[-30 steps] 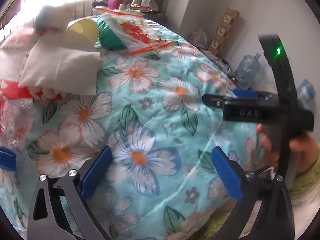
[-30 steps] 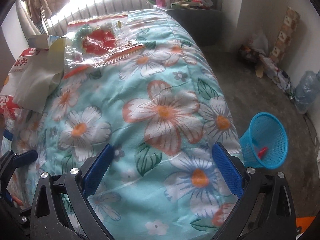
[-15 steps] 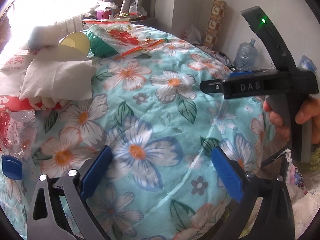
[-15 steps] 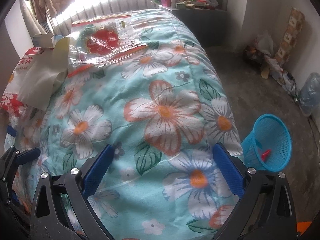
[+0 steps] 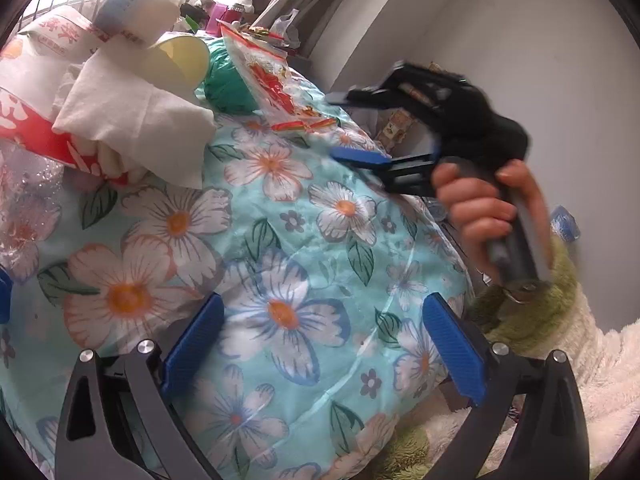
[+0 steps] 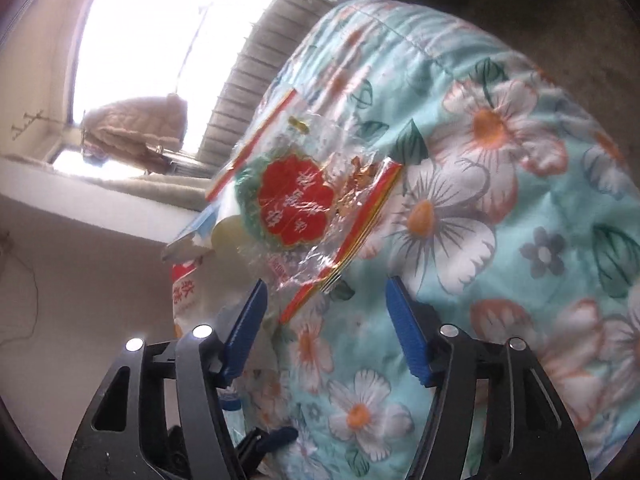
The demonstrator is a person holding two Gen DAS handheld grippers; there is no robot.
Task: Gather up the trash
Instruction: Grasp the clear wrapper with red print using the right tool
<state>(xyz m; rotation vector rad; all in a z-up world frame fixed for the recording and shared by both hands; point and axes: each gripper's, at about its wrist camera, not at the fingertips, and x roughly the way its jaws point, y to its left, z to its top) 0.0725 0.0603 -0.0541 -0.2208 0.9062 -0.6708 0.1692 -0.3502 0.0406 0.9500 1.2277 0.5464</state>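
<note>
Right gripper (image 6: 324, 328) has swung in and rolled toward the clear plastic wrapper (image 6: 308, 204), jaws closing, wrapper edge just ahead of the pads, not pinched. Wrapper lies on the floral quilt (image 6: 500, 240) beside a yellow cup (image 5: 182, 60) and tissue (image 5: 132, 120). Left gripper (image 5: 324, 344) hovers wide, empty.

The puffy quilt (image 5: 304, 264) is pale turquoise, printed with white and peach flowers, orange centres and dark green leaves. The crinkled clear plastic wrapper (image 6: 308, 216) carries a red scalloped label ringed in green, with red-and-yellow striped edges. The open paper cup (image 5: 180, 60) is pale yellow.
</note>
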